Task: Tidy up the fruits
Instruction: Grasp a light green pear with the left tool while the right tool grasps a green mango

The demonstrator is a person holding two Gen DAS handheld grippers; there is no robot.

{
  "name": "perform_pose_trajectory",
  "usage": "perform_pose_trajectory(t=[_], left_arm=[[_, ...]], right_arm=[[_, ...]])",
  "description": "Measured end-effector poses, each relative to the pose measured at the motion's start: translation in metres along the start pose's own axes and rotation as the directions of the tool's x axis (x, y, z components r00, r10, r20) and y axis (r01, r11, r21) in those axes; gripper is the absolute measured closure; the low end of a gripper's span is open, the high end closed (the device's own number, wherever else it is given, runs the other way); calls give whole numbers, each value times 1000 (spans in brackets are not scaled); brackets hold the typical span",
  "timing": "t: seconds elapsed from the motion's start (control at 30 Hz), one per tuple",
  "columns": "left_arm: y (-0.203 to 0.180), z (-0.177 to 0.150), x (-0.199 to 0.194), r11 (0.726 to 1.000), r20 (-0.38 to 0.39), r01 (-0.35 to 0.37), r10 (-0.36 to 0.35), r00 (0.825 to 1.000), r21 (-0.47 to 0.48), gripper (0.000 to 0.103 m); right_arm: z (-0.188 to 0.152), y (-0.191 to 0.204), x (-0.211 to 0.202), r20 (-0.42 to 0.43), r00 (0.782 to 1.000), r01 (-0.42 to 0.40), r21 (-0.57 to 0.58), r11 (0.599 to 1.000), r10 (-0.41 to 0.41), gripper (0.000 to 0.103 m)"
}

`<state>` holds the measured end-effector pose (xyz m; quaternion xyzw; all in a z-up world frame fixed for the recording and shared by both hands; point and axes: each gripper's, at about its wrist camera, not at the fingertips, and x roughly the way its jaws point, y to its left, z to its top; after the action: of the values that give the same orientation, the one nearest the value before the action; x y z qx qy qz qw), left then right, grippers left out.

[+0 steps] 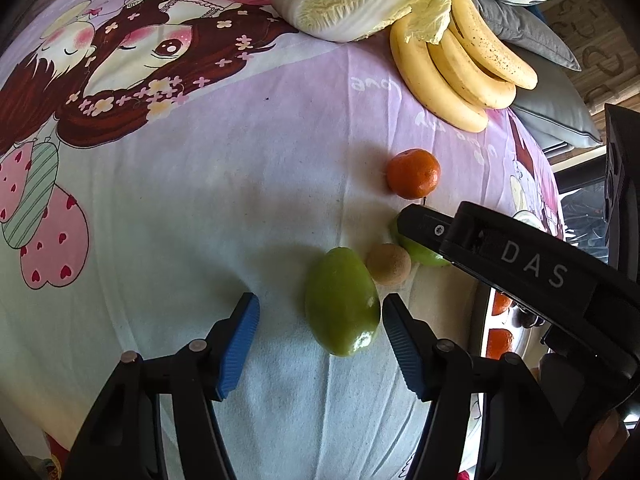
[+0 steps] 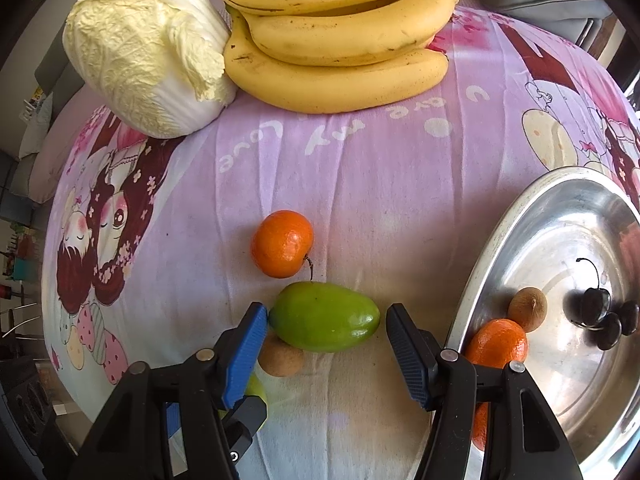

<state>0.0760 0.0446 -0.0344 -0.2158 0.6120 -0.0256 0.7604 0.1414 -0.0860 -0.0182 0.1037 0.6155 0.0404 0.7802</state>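
Fruit lies scattered on the cartoon-print cloth (image 2: 400,184) in front of me. My right gripper (image 2: 326,350) has its blue pads spread wide on either side of a green mango (image 2: 324,316), the left pad just beside one end of it, the right pad a little apart from the other end. A small brown fruit (image 2: 280,354) touches the mango on my side, and a tangerine (image 2: 282,243) sits just beyond it.

At the right edge of the cloth stands a steel bowl (image 2: 560,216) holding a second tangerine (image 2: 498,342), a brown fruit (image 2: 527,309) and dark cherries (image 2: 600,314).

My left gripper (image 1: 320,344) is also spread open, and a second green mango (image 1: 342,300) lies between its pads, nearer the right one, though I cannot tell whether that pad touches it. From this camera the right gripper reaches in across the first mango.

Towards the far edge of the cloth a bunch of bananas (image 2: 340,40) rests against a napa cabbage (image 2: 148,48).
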Motion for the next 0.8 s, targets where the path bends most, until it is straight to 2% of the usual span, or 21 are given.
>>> perform_pose_trajectory(t=[0.17,0.27,0.3,0.53,0.8], left_arm=[[-1,2,2,1000,18,0,0,1000,-7,48],[-3,4,2,1000,21,15,-15,1000,6,61],[-4,4,2,1000,20,17,-17,1000,10,62],[-5,7,3,1000,36,15,-15,999,-2,62],[15,12,-8,998,74,-9,13,997,-62,62]], right_arm=[[3,4,5,-3,1000,12,-12,1000,-12,39],[5,7,9,-6,1000,14,-11,1000,-14,39],[6,9,11,-6,1000,15,-12,1000,-16,40],[7,9,12,-3,1000,12,-14,1000,-12,42],[2,4,8,-1,1000,3,-17,1000,-3,42]])
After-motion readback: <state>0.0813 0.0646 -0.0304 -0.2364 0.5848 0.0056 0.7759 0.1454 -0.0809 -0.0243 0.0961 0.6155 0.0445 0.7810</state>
